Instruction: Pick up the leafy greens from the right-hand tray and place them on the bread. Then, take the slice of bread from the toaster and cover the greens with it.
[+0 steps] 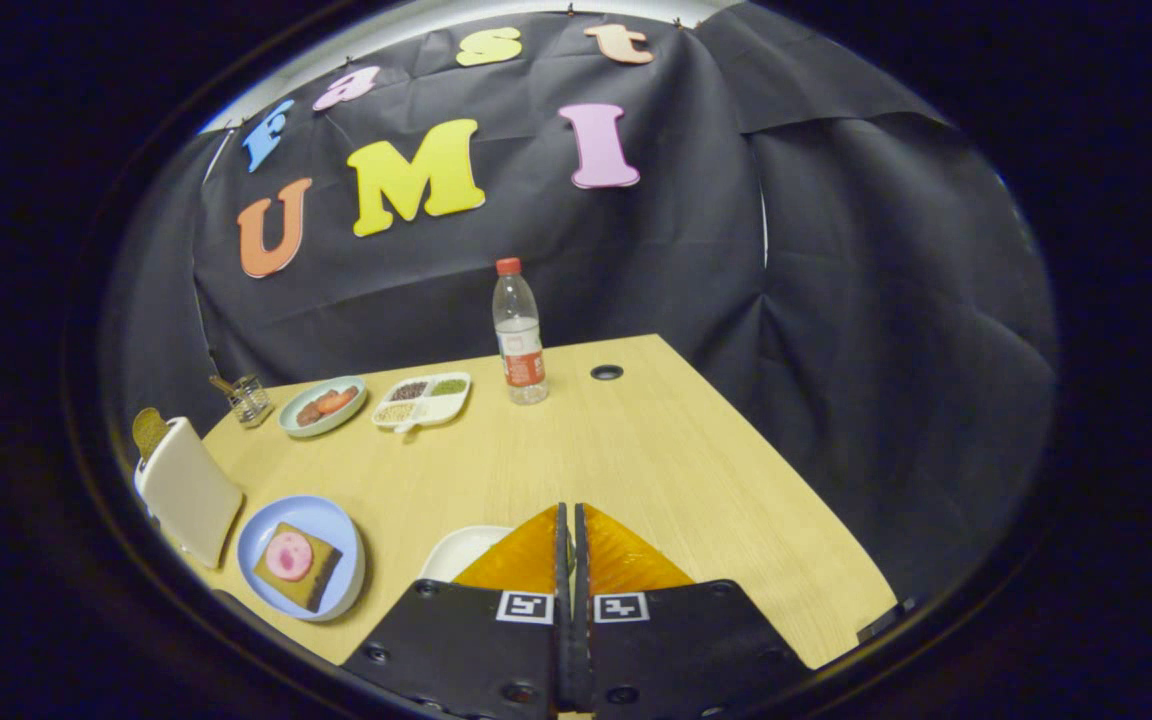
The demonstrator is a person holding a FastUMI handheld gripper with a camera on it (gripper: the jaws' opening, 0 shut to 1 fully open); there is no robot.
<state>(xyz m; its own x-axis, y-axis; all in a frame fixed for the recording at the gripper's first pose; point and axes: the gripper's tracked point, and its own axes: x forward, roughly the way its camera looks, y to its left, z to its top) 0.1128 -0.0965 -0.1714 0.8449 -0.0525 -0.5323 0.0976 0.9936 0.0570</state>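
The leafy greens could not be made out; the white tray (461, 548) at lower centre lay mostly hidden behind the gripper (572, 520), whose fingers met with nothing visibly between them. The bread (298, 566) waited on its blue plate (341, 530), lower left, beside the toaster (188, 488) holding a slice (149, 430).
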